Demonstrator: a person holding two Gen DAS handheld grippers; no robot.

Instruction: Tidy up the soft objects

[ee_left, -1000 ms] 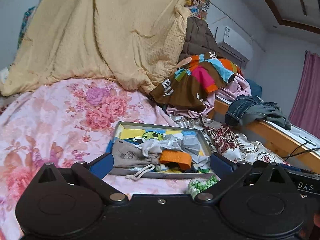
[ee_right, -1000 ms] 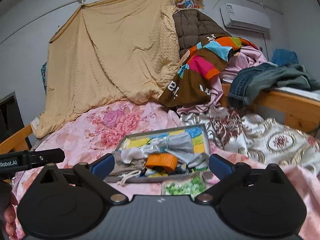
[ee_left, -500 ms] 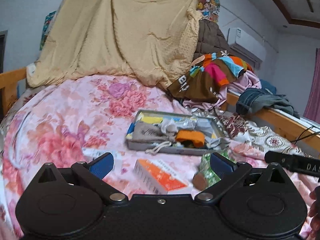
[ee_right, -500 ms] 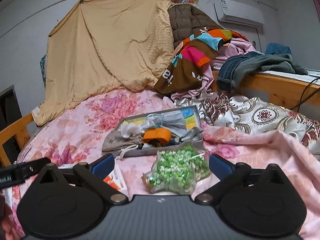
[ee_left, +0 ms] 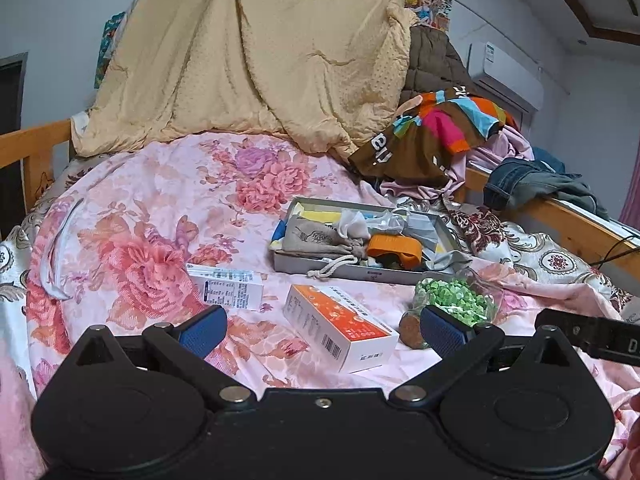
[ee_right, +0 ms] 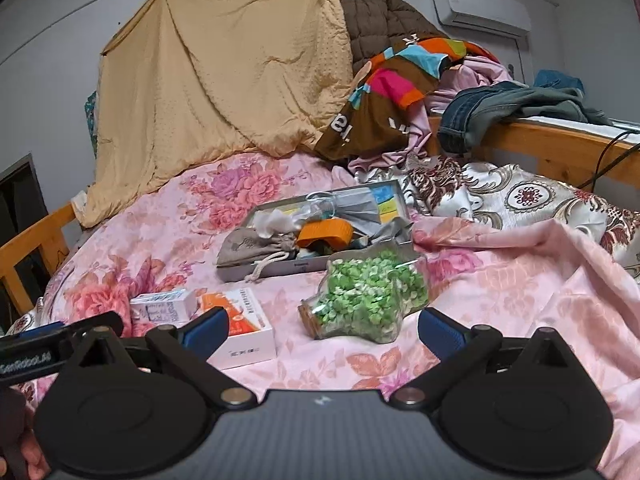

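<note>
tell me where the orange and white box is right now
The orange and white cardboard box lies on the pink floral bedspread, between the white and blue carton on its left and the green-filled clear jar on its right.

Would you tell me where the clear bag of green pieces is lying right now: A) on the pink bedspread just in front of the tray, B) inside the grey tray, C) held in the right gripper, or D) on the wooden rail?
A: the bag of green pieces lies on the pink bedspread, just in front of the grey tray; both grippers are open and empty.

Both grippers pulled back — boxes [ee_left: 340, 326] and jar [ee_right: 364, 300] now visible.
</note>
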